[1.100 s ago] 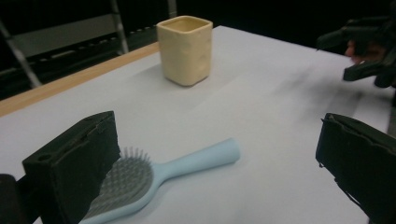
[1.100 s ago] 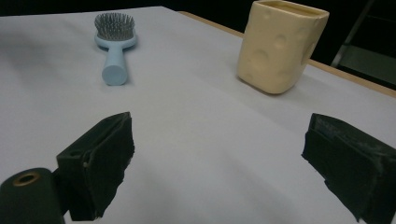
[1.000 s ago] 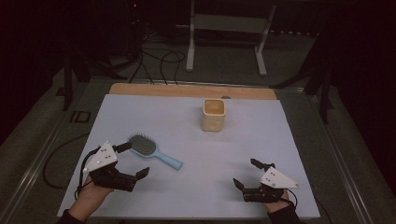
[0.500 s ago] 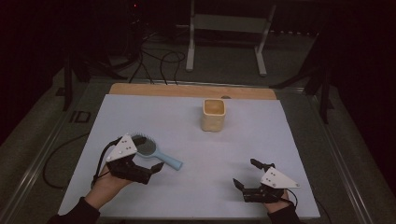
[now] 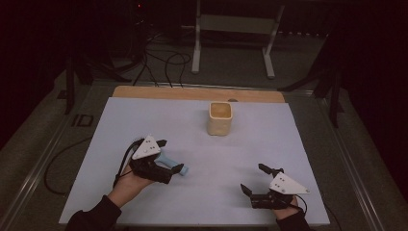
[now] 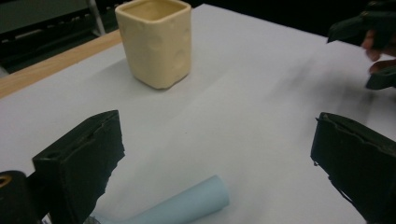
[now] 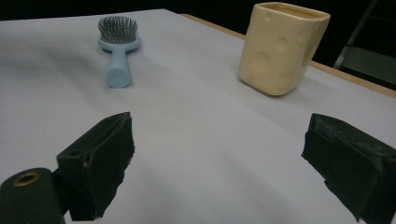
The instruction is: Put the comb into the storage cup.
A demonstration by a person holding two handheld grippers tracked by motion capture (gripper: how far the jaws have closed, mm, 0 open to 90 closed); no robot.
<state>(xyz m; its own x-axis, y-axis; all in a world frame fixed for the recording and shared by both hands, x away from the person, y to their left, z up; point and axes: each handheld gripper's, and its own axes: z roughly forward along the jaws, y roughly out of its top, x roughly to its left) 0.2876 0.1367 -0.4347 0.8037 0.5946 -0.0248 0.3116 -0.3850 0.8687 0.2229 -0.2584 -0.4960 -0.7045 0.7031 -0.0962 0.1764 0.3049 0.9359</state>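
A light blue hairbrush (image 5: 174, 166) lies on the white table sheet (image 5: 144, 115) at the front left. My left gripper (image 5: 169, 155) hovers over its head, jaws wide open, and the handle end (image 6: 198, 201) pokes out low between them. In the right gripper view the hairbrush (image 7: 116, 49) lies bristles up. A cream, dimpled cup (image 5: 220, 118) stands upright at the middle back, also seen as the cup (image 6: 156, 44) and the cup (image 7: 282, 46). My right gripper (image 5: 253, 178) rests open at the front right, holding nothing.
A wooden strip (image 5: 192, 92) runs along the table's far edge. Beyond it stand a metal frame (image 5: 233, 29) and floor cables (image 5: 159, 60). The other hand's gripper (image 6: 373, 42) shows at the top right of the left gripper view.
My left gripper has moved right and forward from the table's left side to over the brush head, covering it. The right gripper has stayed put.
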